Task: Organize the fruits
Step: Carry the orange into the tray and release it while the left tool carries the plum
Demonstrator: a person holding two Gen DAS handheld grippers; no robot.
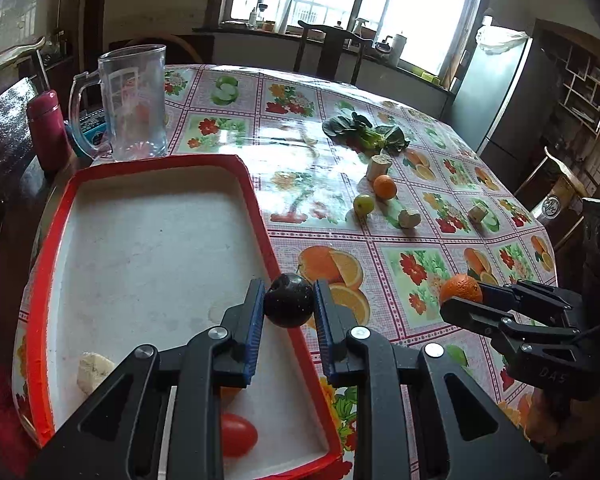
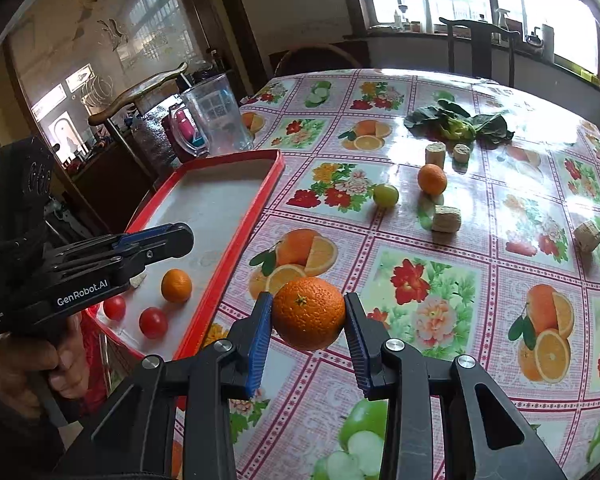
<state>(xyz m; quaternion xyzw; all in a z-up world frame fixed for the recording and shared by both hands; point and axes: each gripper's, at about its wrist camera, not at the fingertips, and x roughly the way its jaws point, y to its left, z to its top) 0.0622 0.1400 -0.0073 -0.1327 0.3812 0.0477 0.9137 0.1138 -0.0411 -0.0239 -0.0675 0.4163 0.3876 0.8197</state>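
My left gripper is shut on a dark plum and holds it over the right rim of the red-edged white tray. My right gripper is shut on an orange above the tablecloth, right of the tray; it also shows in the left wrist view. In the tray lie an orange, two red tomatoes and a pale chunk. On the table lie another orange and a green fruit.
A glass mug and a red bottle stand behind the tray. Leafy greens and several cut corn pieces lie on the fruit-patterned tablecloth. Chairs ring the table.
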